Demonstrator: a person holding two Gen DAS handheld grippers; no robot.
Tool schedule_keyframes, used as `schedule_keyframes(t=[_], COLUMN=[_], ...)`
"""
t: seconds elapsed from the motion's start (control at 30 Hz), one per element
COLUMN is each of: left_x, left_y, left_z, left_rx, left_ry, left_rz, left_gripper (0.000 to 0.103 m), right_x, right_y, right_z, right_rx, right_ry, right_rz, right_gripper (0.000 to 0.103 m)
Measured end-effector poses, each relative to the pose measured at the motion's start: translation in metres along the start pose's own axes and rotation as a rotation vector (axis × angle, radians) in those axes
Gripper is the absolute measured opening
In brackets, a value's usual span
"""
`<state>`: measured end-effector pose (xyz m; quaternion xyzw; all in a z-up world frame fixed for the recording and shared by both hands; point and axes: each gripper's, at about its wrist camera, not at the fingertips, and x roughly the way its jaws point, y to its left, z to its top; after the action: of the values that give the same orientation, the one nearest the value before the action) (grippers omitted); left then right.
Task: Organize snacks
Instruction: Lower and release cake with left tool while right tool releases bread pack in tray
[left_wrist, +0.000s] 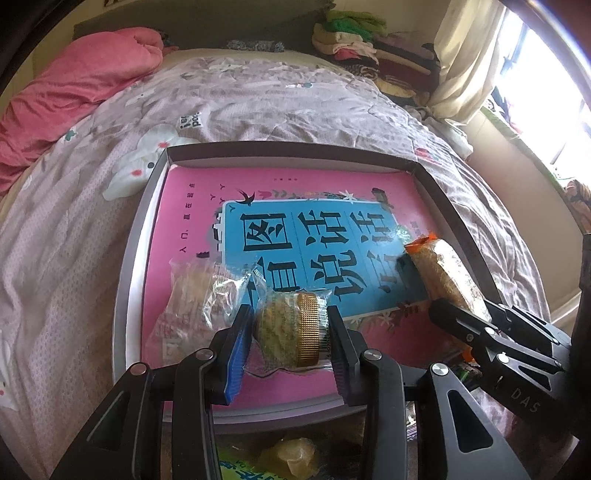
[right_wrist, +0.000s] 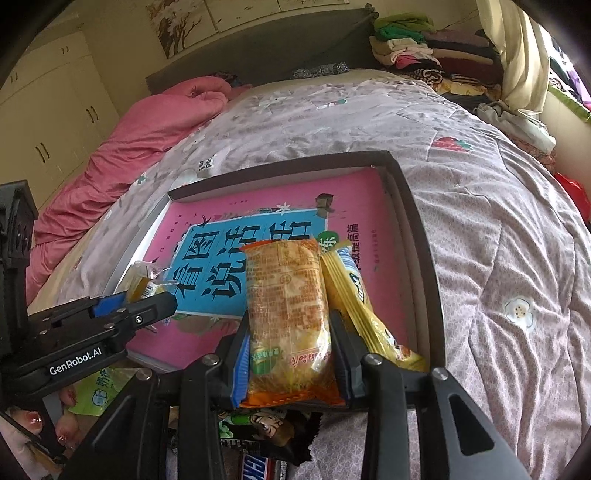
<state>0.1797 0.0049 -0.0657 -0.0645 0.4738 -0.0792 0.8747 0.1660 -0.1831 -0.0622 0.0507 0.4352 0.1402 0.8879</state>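
A shallow dark-rimmed box lies on the bed, with a pink and blue book flat inside it. My left gripper is shut on a round cake in clear wrap with a gold pleated cup, held low over the book's near edge. A clear-wrapped pastry lies to its left. My right gripper is shut on an orange-ended snack pack, over the box's near right part. A yellow snack pack lies beside it on the right.
More snacks lie on the bed before the box: a green packet, a dark cartoon-printed packet and a Snickers bar. A pink quilt lies far left; folded clothes are stacked by the headboard.
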Motion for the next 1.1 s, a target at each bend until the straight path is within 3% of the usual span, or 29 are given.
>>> schedule_keyframes(t=[0.23, 0.77, 1.1], left_x=[0.003, 0.005, 0.007], left_y=[0.002, 0.003, 0.006], left_z=[-0.001, -0.002, -0.001], left_rx=[-0.002, -0.007, -0.017], left_ry=[0.009, 0.020, 0.022], left_rz=[0.008, 0.011, 0.012], left_gripper=[0.040, 0.040, 0.040], right_x=[0.001, 0.002, 0.017], right_y=[0.007, 0.003, 0.010], right_z=[-0.001, 0.001, 0.006], right_rx=[-0.035, 0.000, -0.033], right_ry=[0.005, 0.029, 0.047], right_rz=[-0.039, -0.003, -0.037], right_gripper=[0.038, 0.038, 0.038])
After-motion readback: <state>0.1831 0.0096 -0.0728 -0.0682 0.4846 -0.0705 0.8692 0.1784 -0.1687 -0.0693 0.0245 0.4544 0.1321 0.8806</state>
